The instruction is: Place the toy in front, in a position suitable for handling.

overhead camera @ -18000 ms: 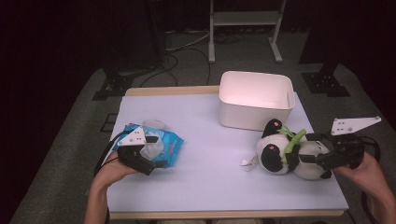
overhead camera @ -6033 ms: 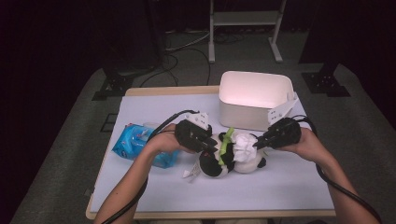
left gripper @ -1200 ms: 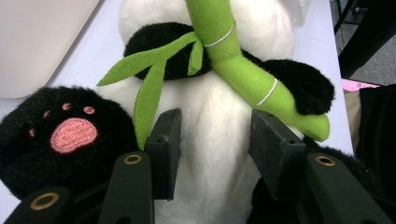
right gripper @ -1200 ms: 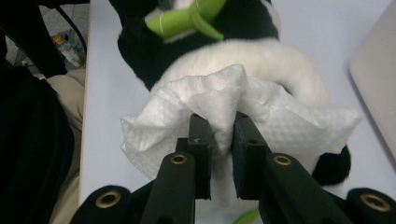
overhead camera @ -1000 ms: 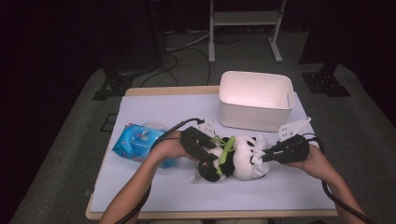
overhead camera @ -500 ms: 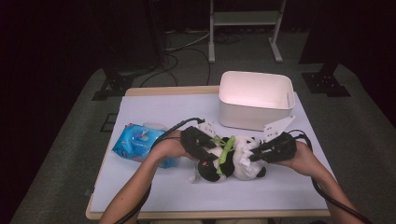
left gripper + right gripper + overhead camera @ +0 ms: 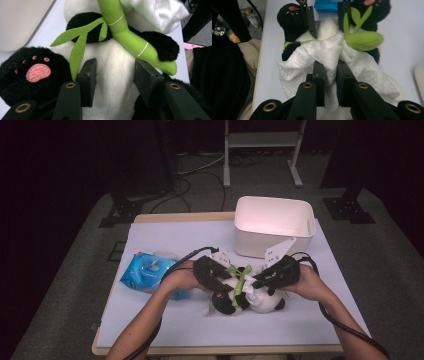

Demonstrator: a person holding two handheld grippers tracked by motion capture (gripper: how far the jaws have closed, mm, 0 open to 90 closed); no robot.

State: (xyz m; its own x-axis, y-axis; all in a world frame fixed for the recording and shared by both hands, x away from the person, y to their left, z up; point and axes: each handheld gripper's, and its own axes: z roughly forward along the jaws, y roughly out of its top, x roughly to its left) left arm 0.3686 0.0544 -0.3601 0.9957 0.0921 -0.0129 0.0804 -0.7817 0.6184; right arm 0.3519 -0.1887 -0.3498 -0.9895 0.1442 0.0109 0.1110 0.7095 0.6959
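Right gripper view: right hand-held gripper (image 7: 329,72) pinches wet wipe (image 7: 324,55) against panda plush (image 7: 245,292); left hand-held gripper (image 7: 113,75) clamps panda's belly, just before white bin (image 7: 274,225). Wiping midway; binning wipe likely left.

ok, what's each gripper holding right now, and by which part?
The left gripper clamps the plush panda by its white belly. The right gripper pinches a bunched fold of the white wipe that lies on the panda.

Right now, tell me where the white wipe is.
The white wipe is pinched in the right gripper and pressed on the panda toy, mid-table in the high view, in front of the white bin.
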